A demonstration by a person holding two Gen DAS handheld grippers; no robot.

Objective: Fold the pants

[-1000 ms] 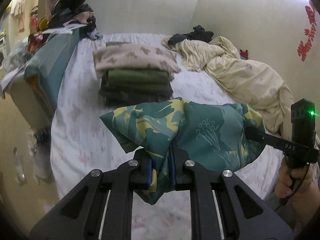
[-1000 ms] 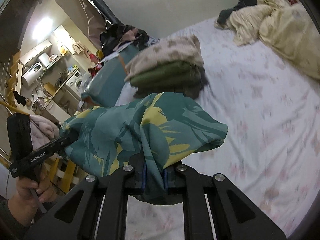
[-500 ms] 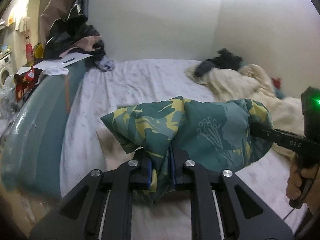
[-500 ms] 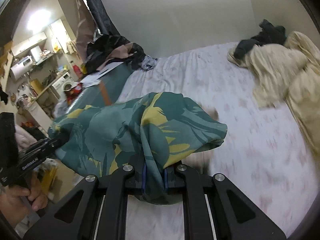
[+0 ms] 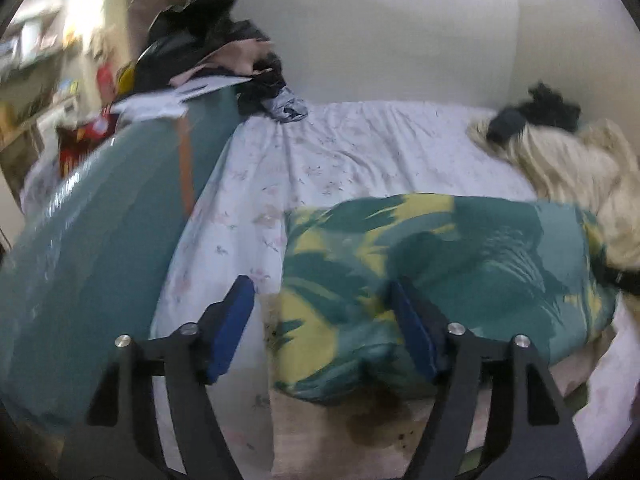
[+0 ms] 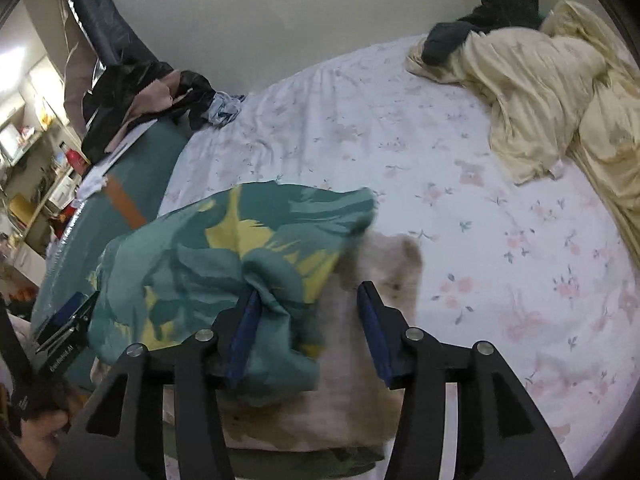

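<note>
The folded teal and yellow patterned pants (image 5: 440,272) lie on top of a stack of folded clothes, whose beige top piece (image 5: 360,432) shows beneath them. My left gripper (image 5: 324,320) is open, its right finger against the pants' left part. In the right wrist view the pants (image 6: 224,264) lie on the same beige piece (image 6: 360,396). My right gripper (image 6: 308,324) is open, its left blue pad (image 6: 244,332) touching a bunched fold of the pants. The left gripper's tip (image 6: 68,320) shows at the far left.
The stack sits on a bed with a floral sheet (image 6: 460,208). A crumpled cream blanket (image 6: 552,92) with dark clothes (image 6: 492,4) lies at the far right. A teal padded bag (image 5: 88,248) with piled clothes (image 5: 208,48) borders the bed's left side.
Both grippers carried the pants forward and down onto the stack, then opened and let go of them. The pants now rest on the stack.
</note>
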